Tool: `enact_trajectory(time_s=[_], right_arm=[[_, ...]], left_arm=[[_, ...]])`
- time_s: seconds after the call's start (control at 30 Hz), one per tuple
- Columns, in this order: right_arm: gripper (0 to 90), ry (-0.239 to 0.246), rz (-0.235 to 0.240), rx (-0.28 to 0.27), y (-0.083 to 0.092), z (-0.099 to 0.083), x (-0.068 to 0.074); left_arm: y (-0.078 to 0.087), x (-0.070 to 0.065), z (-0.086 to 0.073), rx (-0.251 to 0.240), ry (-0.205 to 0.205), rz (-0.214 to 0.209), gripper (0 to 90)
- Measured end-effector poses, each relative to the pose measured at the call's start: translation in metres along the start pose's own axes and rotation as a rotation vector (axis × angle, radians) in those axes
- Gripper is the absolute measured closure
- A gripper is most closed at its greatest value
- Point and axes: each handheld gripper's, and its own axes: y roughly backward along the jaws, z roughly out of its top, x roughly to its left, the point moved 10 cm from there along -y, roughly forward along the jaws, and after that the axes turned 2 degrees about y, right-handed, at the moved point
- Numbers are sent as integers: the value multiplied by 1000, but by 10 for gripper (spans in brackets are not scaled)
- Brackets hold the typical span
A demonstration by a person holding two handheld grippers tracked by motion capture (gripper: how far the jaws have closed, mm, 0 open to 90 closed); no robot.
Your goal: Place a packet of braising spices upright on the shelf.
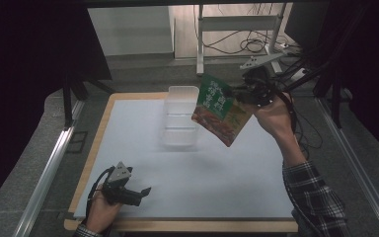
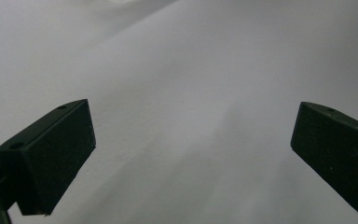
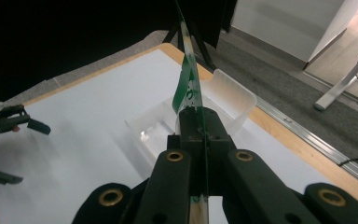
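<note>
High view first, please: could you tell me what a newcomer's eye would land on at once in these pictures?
Most striking is the green food pouch, held in the air above the right side of the white table, pinched at its edge by the right tongs. Beside it, left of the pouch, a clear plastic container stands open toward the table's far edge. Near the front left corner, the left tongs rest low with jaws wide apart.
</note>
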Motion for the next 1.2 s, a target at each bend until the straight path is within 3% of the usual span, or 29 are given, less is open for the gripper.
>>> enact_trajectory(time_s=[0.33,0.6,0.93,1.2], right_arm=[[893,-2,21,-42,-27,30,-4],[893,-9,24,-54,-49,43,-5],[893,2,37,-91,-78,67,3],[893,19,59,-63,-108,65,11]], left_arm=[[0,1,0,2,1,4,0],[0,1,0,2,2,2,0],[0,1,0,-2,3,1,0],[1,1,-1,1,0,-1,0]])
